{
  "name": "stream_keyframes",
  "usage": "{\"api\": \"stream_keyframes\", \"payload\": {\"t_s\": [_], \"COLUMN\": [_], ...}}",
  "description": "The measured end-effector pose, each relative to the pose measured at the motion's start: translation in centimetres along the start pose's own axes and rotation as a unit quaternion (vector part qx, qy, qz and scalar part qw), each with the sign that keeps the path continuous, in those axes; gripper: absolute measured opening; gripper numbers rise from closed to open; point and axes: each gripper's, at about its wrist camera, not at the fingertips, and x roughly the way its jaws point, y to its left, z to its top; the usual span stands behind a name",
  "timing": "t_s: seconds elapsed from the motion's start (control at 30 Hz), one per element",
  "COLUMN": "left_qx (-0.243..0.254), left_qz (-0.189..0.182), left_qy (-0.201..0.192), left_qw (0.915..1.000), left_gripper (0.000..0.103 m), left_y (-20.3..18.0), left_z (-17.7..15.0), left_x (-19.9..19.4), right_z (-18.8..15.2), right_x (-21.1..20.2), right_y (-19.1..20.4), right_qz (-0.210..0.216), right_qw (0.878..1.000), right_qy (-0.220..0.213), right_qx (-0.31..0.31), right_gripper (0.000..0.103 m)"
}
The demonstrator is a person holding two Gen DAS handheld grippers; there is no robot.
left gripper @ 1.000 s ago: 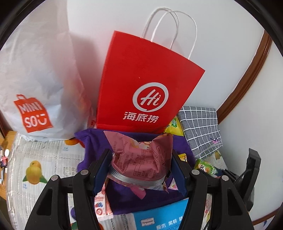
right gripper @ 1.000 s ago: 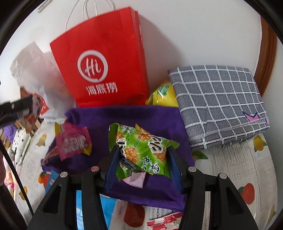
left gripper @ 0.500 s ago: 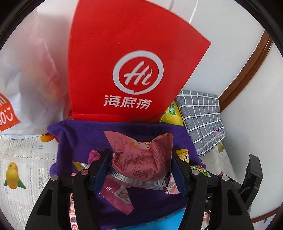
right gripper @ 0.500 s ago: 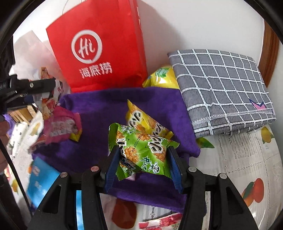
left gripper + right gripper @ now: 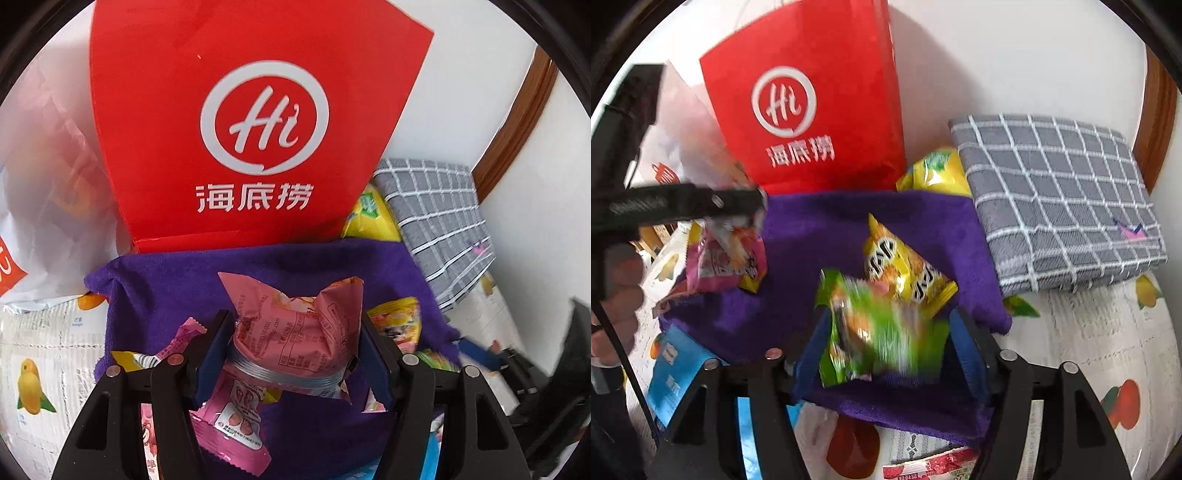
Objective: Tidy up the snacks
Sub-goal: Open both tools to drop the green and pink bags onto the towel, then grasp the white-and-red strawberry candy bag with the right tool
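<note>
one green packet (image 5: 875, 325) (blurred) between opening jaws

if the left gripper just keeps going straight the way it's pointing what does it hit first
Probably the purple cloth below and ahead of it; the left gripper, opening slightly, has the pink snack packet between its pads. Farther along stands the red paper bag. Depth is unclear.

A purple fleece cloth (image 5: 820, 236) lies spread on the table, toward its back edge. Behind the cloth a red paper carrier bag (image 5: 812, 96) stands against the wall. A folded grey checked towel (image 5: 1060, 199) lies at the cloth's right side, and a yellow snack bag (image 5: 934, 177) sits between towel and carrier bag. A yellow snack packet (image 5: 905, 269) lies on the cloth.
</note>
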Motion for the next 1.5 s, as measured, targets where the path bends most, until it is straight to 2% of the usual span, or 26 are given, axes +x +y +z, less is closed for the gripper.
{"api": "stream_keyframes", "payload": {"t_s": [0.13,0.2,0.3,0.37,0.5,0.67,0.83,1.17,1.27,1.5], "left_qx": [0.023,0.021,0.003,-0.002,-0.011,-0.005,0.004,-0.024,-0.033,-0.04], "left_qz": [0.026,0.034,0.027,0.024,0.025,0.041,0.04,0.021,0.02,0.031], "left_qy": [0.005,0.004,0.009,0.01,0.01,0.006,-0.008,-0.033,-0.035,-0.036], "left_qw": [0.9994,0.9992,0.9996,0.9997,0.9996,0.9991,0.9992,0.999,0.9987,0.9981], "left_gripper": [0.065,0.068,0.074,0.074,0.074,0.074,0.074,0.073,0.073,0.073], "left_y": [-0.9,-1.0,-0.7,-0.6,-0.7,-1.5,-2.0,-1.5,-1.1,0.1], "left_z": [-0.3,-0.4,-0.7,-1.0,-1.4,-2.0,-3.5,-7.9,-9.5,-13.4], "left_x": [0.5,0.3,0.1,-0.3,-1.9,-4.3,-7.7,-12.8,-13.8,-15.8], "right_z": [0.4,0.5,0.5,0.7,0.7,0.7,0.2,-3.8,-5.7,-10.1], "right_x": [-0.9,-1.0,-1.0,-1.3,-2.3,-4.0,-6.8,-11.3,-10.9,-7.4], "right_y": [0.1,-0.1,-0.3,-0.5,-0.5,-0.2,-0.4,-2.8,-3.3,-3.6], "right_qz": [-0.001,-0.001,0.0,-0.002,-0.009,0.001,-0.006,-0.029,-0.025,0.024], "right_qw": [1.0,1.0,1.0,1.0,0.999,0.998,0.996,0.997,0.998,1.0], "right_qy": [-0.017,-0.018,-0.018,-0.023,-0.042,-0.064,-0.084,-0.061,-0.045,0.013], "right_qx": [-0.006,-0.004,0.003,0.009,0.008,0.004,0.011,0.027,0.021,0.005], "right_gripper": [0.071,0.071,0.071,0.071,0.071,0.071,0.071,0.071,0.071,0.071]}}
